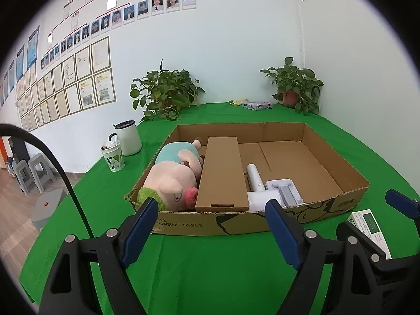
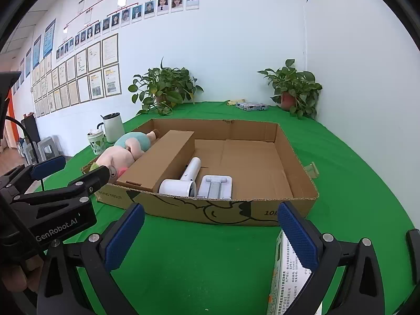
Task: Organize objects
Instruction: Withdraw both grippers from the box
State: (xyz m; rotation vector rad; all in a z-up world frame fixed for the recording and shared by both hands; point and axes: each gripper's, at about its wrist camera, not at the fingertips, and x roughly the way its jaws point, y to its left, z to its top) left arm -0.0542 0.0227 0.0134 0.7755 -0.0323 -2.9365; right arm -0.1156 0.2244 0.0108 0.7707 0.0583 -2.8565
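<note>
A shallow cardboard box [image 1: 338,204] [image 2: 296,204] lies on the green table. It holds a pig plush toy [image 1: 173,178] [image 2: 123,155], a long brown carton [image 1: 221,173] [image 2: 162,157], a white handheld device [image 1: 256,183] [image 2: 183,181] and a grey-white stand [image 1: 287,190] [image 2: 216,185]. A white and green medicine box [image 1: 370,225] [image 2: 284,275] lies on the cloth outside the cardboard box, at its near right. My left gripper [image 1: 212,220] is open and empty in front of the cardboard box. My right gripper [image 2: 210,225] is open, with its right finger beside the medicine box.
Two potted plants [image 1: 165,92] [image 1: 296,86] stand at the back of the table, with a tissue pack [image 1: 257,105] between them. A white kettle [image 1: 128,137] and a cup [image 1: 113,157] stand at the left edge. Grey stools [image 1: 29,173] are on the floor left.
</note>
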